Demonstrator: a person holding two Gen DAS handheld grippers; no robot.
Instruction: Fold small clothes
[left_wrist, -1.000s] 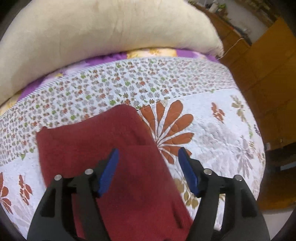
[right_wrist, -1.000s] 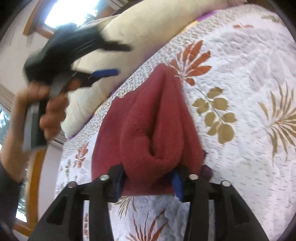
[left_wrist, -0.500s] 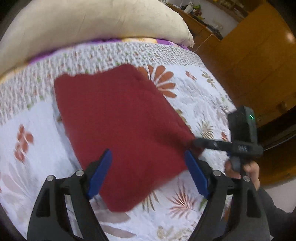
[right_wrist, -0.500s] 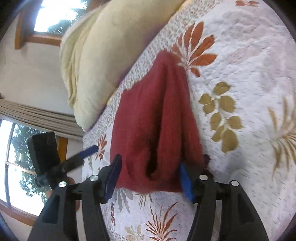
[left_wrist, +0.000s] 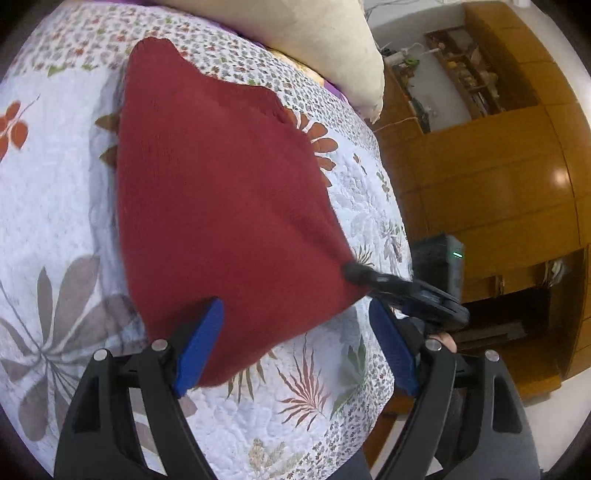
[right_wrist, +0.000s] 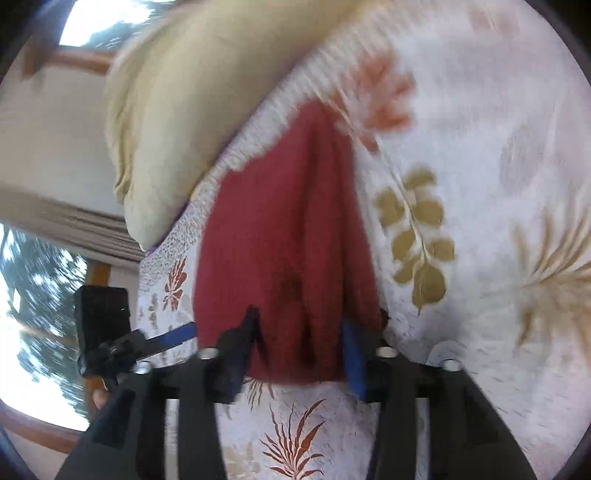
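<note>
**quiltwatcher:** Since a second ago the left tongs (left_wrist: 295, 347) have swung way back toward the near edge of the bed. Back then they hung right over the middle of the red cloth (left_wrist: 221, 206); now its near corner just reaches between their blue pads (left_wrist: 199, 347), which are spread wide with nothing in them. More of the room on the right shows too, the wooden cabinets (left_wrist: 491, 192).

**foldfan:** And the right tongs (right_wrist: 299, 350)?

**quiltwatcher:** Same as before, clamped on the red cloth (right_wrist: 288, 236). From the right wrist view the fabric bunches up in soft ridges between the pads. That view is blurry, so no finer detail. From the left wrist view you can see them (left_wrist: 354, 273) pinching the cloth's right corner.

**foldfan:** Where's the cloth sitting overall?

**quiltwatcher:** Spread on the floral quilt (left_wrist: 55, 192) of the bed, far end pointing at the big cream pillow (left_wrist: 314, 40), close to it but not touching. The left tongs (right_wrist: 177, 336) also poke in from the left in the right wrist view, just beside the cloth's left edge.
</note>
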